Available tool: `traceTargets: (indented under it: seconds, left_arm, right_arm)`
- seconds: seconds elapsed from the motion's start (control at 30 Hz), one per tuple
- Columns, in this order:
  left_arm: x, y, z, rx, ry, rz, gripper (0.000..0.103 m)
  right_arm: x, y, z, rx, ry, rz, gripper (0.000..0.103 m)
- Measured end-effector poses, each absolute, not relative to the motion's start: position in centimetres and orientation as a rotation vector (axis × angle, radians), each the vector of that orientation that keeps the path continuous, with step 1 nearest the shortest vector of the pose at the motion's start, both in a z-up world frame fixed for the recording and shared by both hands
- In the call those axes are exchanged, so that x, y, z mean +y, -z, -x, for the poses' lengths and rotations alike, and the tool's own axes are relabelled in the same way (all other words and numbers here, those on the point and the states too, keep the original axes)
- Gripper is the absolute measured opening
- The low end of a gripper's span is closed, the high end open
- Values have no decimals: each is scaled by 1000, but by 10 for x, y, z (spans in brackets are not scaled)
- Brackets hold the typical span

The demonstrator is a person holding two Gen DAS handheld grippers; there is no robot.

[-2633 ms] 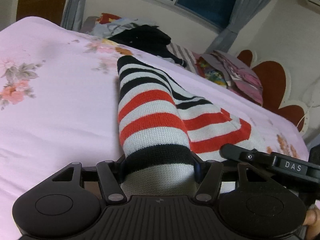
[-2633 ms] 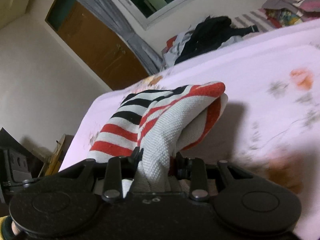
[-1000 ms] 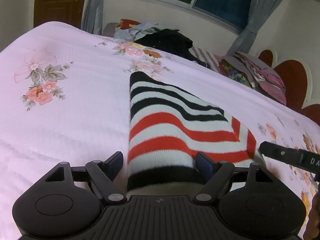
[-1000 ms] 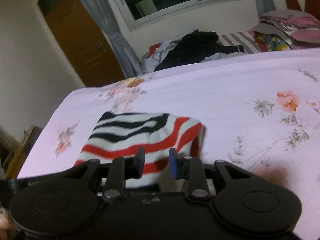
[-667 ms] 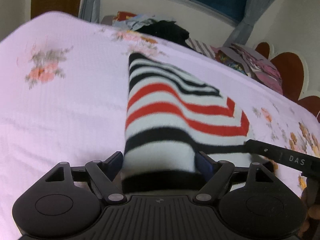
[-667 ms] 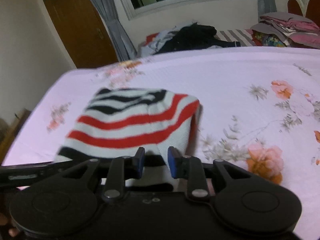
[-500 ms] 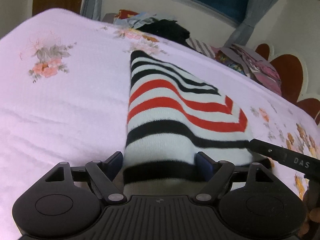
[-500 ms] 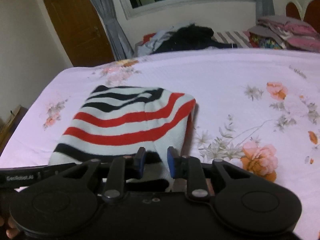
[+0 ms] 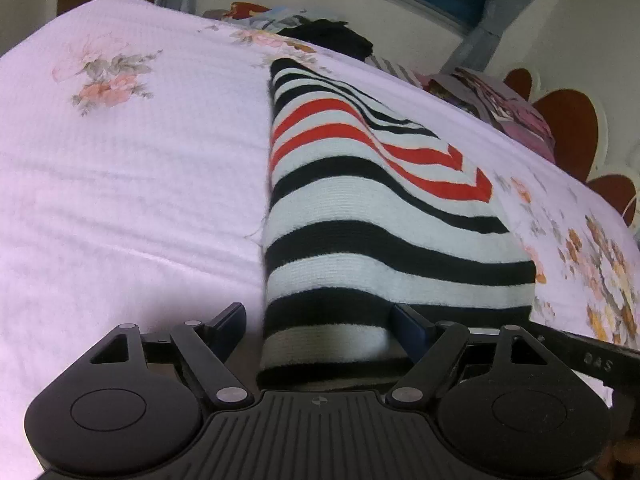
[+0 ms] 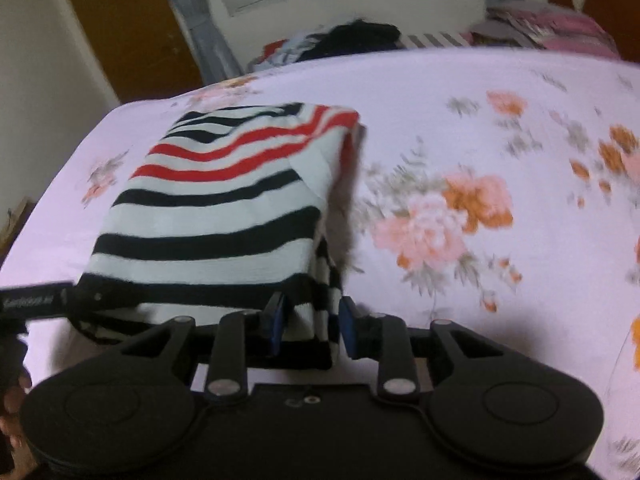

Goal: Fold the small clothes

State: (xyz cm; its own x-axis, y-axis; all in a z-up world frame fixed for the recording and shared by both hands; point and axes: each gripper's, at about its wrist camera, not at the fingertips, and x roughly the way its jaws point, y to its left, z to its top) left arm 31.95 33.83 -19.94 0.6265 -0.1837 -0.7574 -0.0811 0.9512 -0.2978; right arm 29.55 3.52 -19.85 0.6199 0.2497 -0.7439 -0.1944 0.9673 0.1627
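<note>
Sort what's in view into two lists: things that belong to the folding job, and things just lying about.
Part of the job:
- striped knit garment, folded on the bed
- left gripper, open around its near edge
- right gripper, open around its near corner
- floral bedsheet, the folding surface

Just lying about:
- dark clothes heap at the far edge
- pink folded stack by the headboard

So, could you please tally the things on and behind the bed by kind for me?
Striped knit garment on the floral bedsheet: 1
Grippers, left gripper and right gripper: 2
Clothes heaps behind the bed, dark pile and pink stack: 2
Total: 5
</note>
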Motion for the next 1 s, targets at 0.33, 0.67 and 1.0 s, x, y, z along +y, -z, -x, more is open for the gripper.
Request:
traceTargets:
  seconds: [0.33,0.67,1.0]
  left_arm:
    - [339,192,-323,933,23,276,103]
    - [327,178,-323,993,-63,167,103]
    - [311,122,-273,783,-65,140,103]
  right_arm:
    - [37,207,-296,890,-195,-106,34]
    - [41,204,-304,925,-184,-60,42]
    - [38,160,-266,844,-238,-33,65]
